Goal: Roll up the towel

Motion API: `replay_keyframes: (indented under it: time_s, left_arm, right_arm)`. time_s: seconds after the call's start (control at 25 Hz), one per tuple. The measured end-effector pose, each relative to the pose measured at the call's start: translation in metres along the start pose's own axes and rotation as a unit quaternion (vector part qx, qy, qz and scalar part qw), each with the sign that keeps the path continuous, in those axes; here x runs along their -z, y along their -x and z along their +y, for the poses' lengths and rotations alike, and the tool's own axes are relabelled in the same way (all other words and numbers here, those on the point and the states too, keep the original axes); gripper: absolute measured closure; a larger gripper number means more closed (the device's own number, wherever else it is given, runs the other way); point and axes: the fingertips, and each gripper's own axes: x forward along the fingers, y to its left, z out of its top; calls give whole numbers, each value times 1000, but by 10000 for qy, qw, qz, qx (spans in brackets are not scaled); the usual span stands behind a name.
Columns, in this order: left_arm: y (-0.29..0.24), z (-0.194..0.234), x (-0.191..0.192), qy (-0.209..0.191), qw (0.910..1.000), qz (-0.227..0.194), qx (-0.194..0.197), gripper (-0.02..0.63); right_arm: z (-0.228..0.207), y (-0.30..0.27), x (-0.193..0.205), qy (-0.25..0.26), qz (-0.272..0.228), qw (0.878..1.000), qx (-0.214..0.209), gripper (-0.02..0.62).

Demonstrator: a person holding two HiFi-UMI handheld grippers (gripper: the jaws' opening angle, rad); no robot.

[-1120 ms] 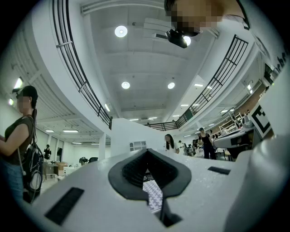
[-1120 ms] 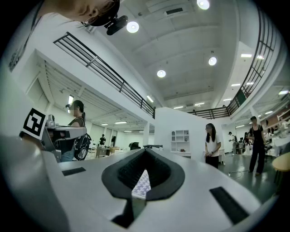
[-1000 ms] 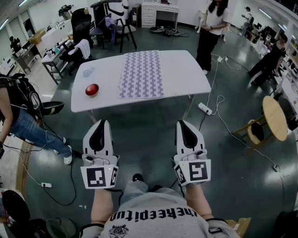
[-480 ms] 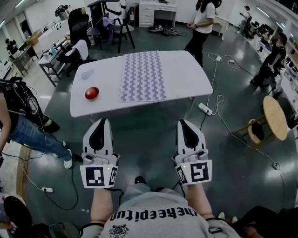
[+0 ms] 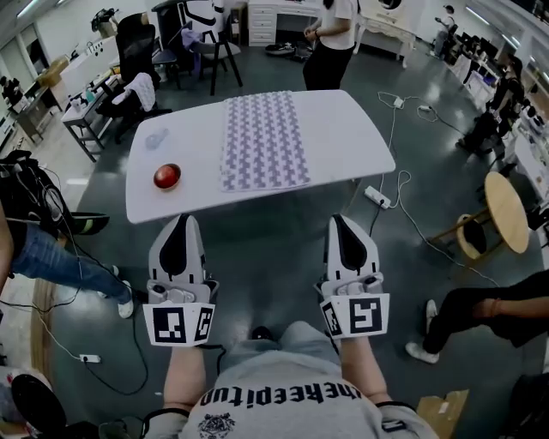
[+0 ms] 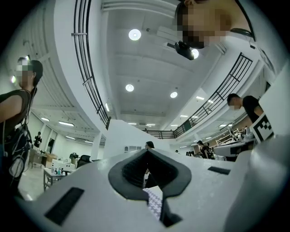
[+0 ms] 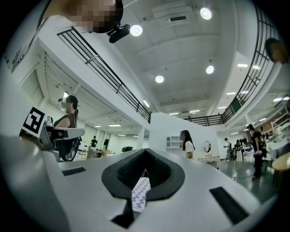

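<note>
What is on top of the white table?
A checked towel lies flat along the middle of the table; left of it sit a red round thing and a small pale thing. Anything under the towel is covered.

Big open hall, dark glossy floor (image 5: 274,249) all round the white bench (image 5: 352,129). Past the bench's far edge there's a white drawer unit (image 5: 279,15) and, more to the left, a black office chair (image 5: 135,43). Well off to the bench's right sits a round wooden table (image 5: 508,214). Overhead it's a white ceiling with round lights (image 7: 159,79) and a railed balcony (image 7: 108,79).
</note>
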Motion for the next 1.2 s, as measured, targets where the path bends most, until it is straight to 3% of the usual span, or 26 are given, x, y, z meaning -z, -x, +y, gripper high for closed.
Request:
replay_keyframes:
  time_s: [0.12,0.52,1.2]
  left_arm:
    - [-6,1,17,-173,9998,-16,-61,601]
    - [-45,10,52,-208,9998,5,-17,601]
    - [-214,47,90,-504,9978,-200,-382,601]
  right_arm:
    - [-3,-5,15,45,69,10000,13,594]
    - [-21,-45,52,42,209,9998,48,594]
    - [-97,-224,76,0,-161,9993,-340,594]
